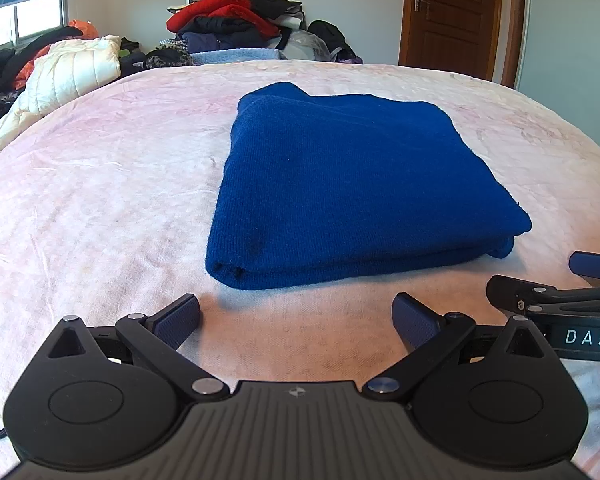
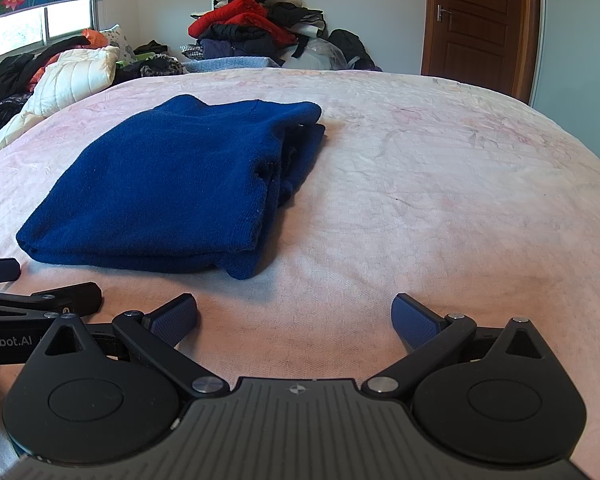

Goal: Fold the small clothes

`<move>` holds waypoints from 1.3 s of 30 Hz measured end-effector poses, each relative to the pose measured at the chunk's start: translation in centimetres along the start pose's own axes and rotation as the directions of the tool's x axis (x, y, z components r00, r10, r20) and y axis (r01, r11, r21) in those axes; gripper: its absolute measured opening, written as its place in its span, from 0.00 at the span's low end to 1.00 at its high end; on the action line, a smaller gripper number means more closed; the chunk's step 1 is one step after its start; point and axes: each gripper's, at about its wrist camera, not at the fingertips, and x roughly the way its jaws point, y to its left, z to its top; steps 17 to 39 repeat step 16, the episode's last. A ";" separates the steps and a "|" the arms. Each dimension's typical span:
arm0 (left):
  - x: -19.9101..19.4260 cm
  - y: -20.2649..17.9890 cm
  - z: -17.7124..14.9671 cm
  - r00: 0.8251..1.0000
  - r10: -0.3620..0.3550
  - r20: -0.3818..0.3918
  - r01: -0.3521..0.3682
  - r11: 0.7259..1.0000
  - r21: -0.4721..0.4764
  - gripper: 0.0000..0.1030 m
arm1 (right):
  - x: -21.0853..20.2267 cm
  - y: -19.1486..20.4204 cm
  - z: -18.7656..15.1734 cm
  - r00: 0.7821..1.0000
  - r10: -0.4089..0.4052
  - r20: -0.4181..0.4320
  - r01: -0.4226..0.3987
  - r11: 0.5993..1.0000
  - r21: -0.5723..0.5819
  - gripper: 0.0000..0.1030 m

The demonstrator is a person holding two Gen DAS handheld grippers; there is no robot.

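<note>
blue sweater sits folded on the pink bedspread; left gripper and right gripper hover just short, jaws spread, empty.

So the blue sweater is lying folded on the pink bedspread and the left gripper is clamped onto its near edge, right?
Not quite. The blue sweater does lie folded on the pink bedspread, but the left gripper is open and short of its near edge, as the left wrist view shows.
</note>
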 end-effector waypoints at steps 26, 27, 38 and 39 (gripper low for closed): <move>-1.0 0.5 -0.8 0.999 0.034 0.019 -0.033 0.999 -0.031 1.00 | 0.0 0.0 0.0 1.000 0.000 0.000 0.000 1.000 0.000 0.98; -1.0 0.5 -0.8 0.999 0.034 0.019 -0.033 0.999 -0.031 1.00 | 0.0 0.0 0.0 1.000 0.000 0.000 0.000 1.000 0.000 0.98; -1.0 0.5 -0.8 0.999 0.034 0.019 -0.033 0.999 -0.031 1.00 | 0.0 0.0 0.0 1.000 0.000 0.000 0.000 1.000 0.000 0.98; -1.0 0.5 -0.8 0.999 0.034 0.019 -0.033 0.999 -0.031 1.00 | 0.0 0.0 0.0 1.000 0.000 0.000 0.000 1.000 0.000 0.98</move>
